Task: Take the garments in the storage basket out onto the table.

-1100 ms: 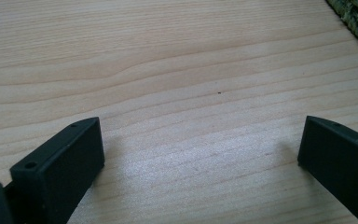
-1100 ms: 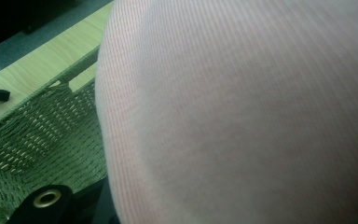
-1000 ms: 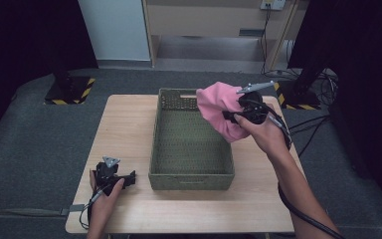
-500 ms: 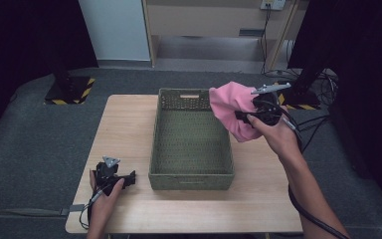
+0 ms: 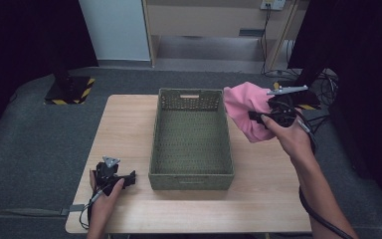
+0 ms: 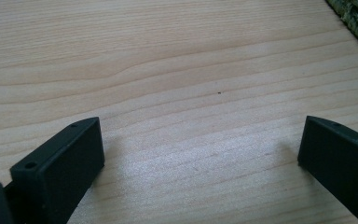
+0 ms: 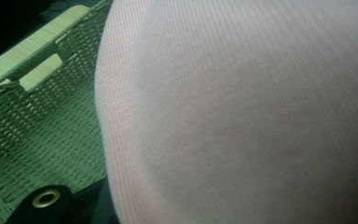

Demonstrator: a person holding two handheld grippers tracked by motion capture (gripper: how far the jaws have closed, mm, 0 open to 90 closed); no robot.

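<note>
A wooden table (image 5: 129,124) seen from above, with a green woven basket (image 5: 191,177) standing in its middle, long axis running away from the person. The basket is empty inside.

The right tongs (image 5: 258,117) are raised above the table at the basket's far right corner, clamped on a pink cloth (image 5: 243,107). The cloth hangs bunched from the tongs, off the table, its left edge level with the basket's right rim and the rest of it just outside that rim. In the right gripper view the ribbed pink fabric (image 7: 242,107) billows close to the camera, with the basket's woven wall and handle slot (image 7: 37,77) to the left of it and lower.

The left tongs (image 5: 129,177) rest low on the table at the near left, just beside the basket's near left corner, well apart from the cloth. In the left gripper view their jaws stand wide apart over bare wood, with a corner of the basket (image 6: 356,21) at the upper right.

The basket's opening lies to the left of the cloth and below it. The right hand (image 5: 291,137) is much the nearer one; a short move leftward and down would likely set the cloth inside.
</note>
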